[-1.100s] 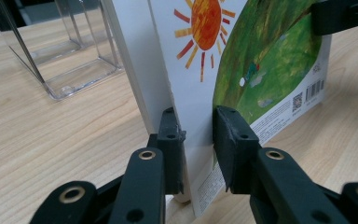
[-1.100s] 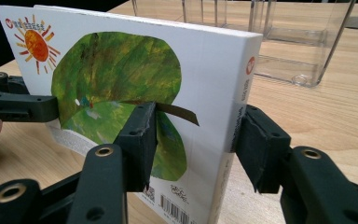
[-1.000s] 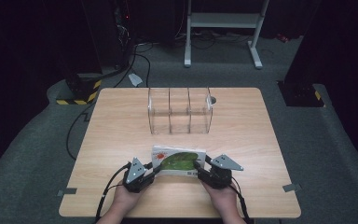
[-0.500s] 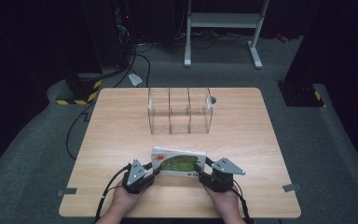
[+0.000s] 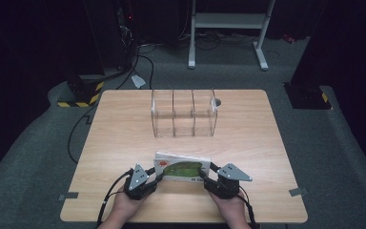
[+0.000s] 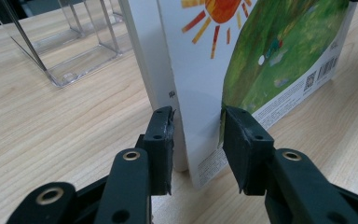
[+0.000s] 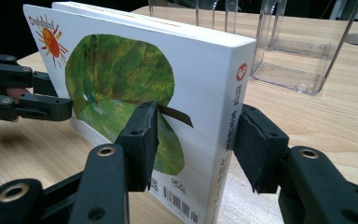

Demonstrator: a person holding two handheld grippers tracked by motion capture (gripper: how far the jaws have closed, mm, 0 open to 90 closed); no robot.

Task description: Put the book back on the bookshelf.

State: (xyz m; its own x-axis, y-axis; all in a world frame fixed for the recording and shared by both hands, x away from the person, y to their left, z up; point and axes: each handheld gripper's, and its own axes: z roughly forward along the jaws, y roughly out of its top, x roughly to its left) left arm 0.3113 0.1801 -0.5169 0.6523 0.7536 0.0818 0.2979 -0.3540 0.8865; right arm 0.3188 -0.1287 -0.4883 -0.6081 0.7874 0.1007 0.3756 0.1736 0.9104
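Left gripper (image 5: 156, 177): at the near edge of the table (image 5: 124, 129), held in the left hand (image 5: 124, 206). Jaws clamped on the left end of the book (image 5: 183, 168). The left gripper view gives the detail: one jaw on the white page edge side, the other on the cover, both close to the book's lower corner (image 6: 200, 154).

Right gripper (image 5: 205, 177): held in the right hand (image 5: 229, 210), grey plate on top. Jaws clamped on the right end of the book. The right gripper view shows one jaw on the green cover and the other against the back, straddling the white spine (image 7: 233, 116); a thin dark strip sticks out from the jaw on the cover.

Book: between the two grippers, tilted up on its lower edge, cover toward the person. Cover items seen from the grippers: orange sun, green patch, barcode, QR code. The high view cannot resolve these.

Organizer (image 5: 183, 113): clear plastic, three compartments, upright in the far half of the table, well apart from the book. Its base and walls appear behind the book in both gripper views.

Table: light wood. The high view adds grey floor, cables, a hazard-striped block (image 5: 81, 98) at far left, and a white stand (image 5: 228, 28) beyond.
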